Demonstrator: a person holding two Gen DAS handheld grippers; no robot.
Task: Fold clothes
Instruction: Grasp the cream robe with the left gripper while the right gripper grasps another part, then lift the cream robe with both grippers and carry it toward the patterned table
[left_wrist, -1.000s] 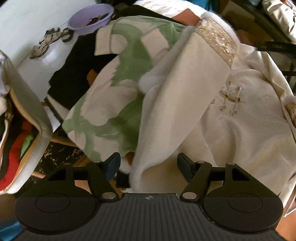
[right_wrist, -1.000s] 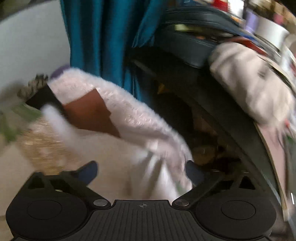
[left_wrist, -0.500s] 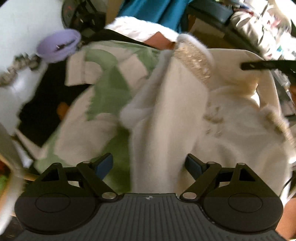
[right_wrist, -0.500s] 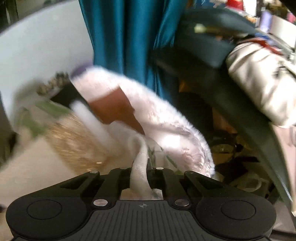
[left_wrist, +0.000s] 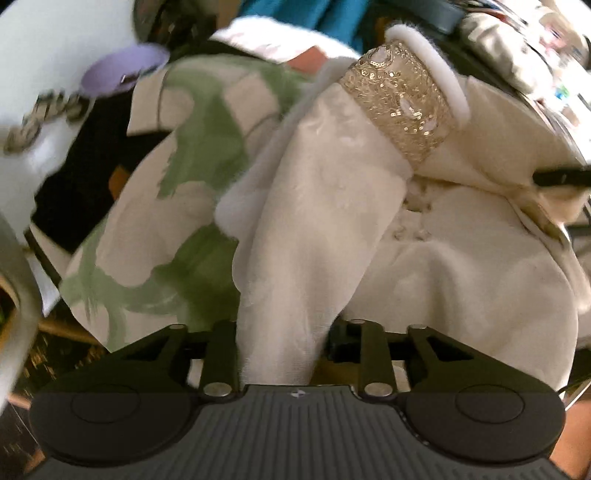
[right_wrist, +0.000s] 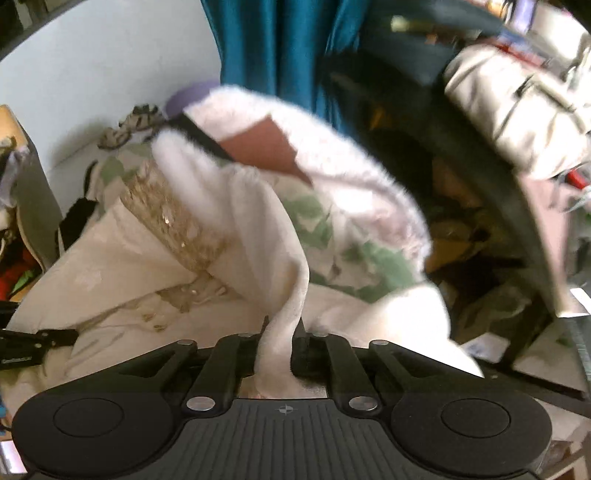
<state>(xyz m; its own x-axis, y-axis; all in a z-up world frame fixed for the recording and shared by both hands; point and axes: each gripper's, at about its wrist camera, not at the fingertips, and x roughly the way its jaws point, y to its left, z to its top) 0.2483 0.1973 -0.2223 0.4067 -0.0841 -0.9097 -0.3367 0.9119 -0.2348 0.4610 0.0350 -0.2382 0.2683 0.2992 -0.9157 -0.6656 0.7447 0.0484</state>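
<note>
1. I took the cream garment (left_wrist: 424, 266) as my landmark; it lay spread over the heap of clothes and filled most of both wrist views.
2. My left gripper (left_wrist: 282, 343) pointed steeply down at it, and its jaws had just been closing. A thick fold of the cream cloth ran down between the fingers, and both of them pressed against it, so I read that claw as pinching the fold.
3. From that pinch the fold rose away from the left gripper as a sleeve, ending in a gold sequinned cuff (left_wrist: 400, 98) with a white fluffy edge at the far end.
4. My right gripper (right_wrist: 279, 352) also pointed steeply down. Its jaws had eased a little wider, yet a narrow twist of the garment's white fluffy trim (right_wrist: 284, 314) stood between the fingers, squeezed thin where they met it, so that claw was nipped onto the trim.
5. In the right wrist view the same cuff (right_wrist: 173, 221) lay to the left of the pinched trim, on top of the cream garment.
6. A green-and-white patterned cloth (left_wrist: 155, 221) lay partly under the cream garment, showing to the left of the sleeve in the left wrist view.
7. Beyond the cream garment sat a purple bowl (left_wrist: 122, 70), blurred, and a teal curtain (right_wrist: 273, 48) hung behind the heap.
</note>
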